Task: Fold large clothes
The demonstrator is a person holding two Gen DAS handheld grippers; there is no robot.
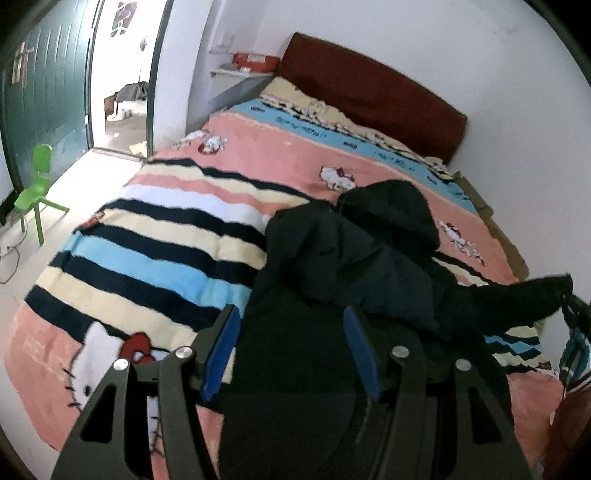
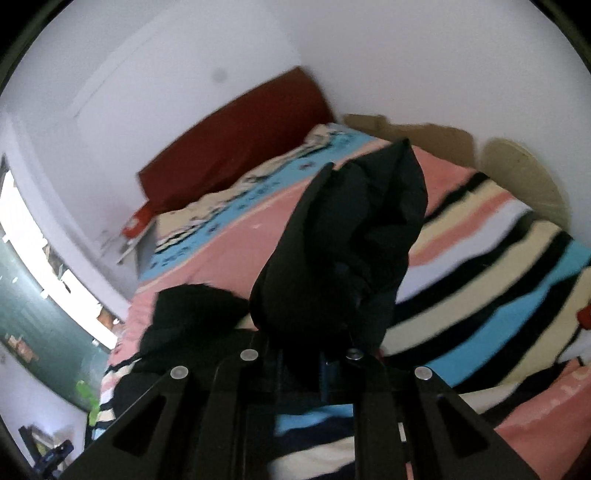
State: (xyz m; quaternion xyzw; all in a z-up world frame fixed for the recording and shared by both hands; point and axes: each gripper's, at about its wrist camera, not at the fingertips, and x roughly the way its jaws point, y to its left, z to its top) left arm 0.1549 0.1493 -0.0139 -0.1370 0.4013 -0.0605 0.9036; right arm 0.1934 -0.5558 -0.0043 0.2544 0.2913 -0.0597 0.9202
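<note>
Now right tongs (image 2: pixel 317 354) pinch coat (image 1: pixel 354 258) sleeve at 3 o'clock; left tongs (image 1: pixel 291 350) wide. Pull sleeve taut, lay across body on bed (image 1: pixel 166 229).

White walls (image 1: pixel 406 33) enclose a bed (image 1: pixel 166 236) with a dark red headboard (image 1: pixel 369 88); at left, a green chair (image 1: pixel 37 184) stands beside a dark green door (image 1: pixel 44 85) and bright doorway (image 1: pixel 122 74).
</note>
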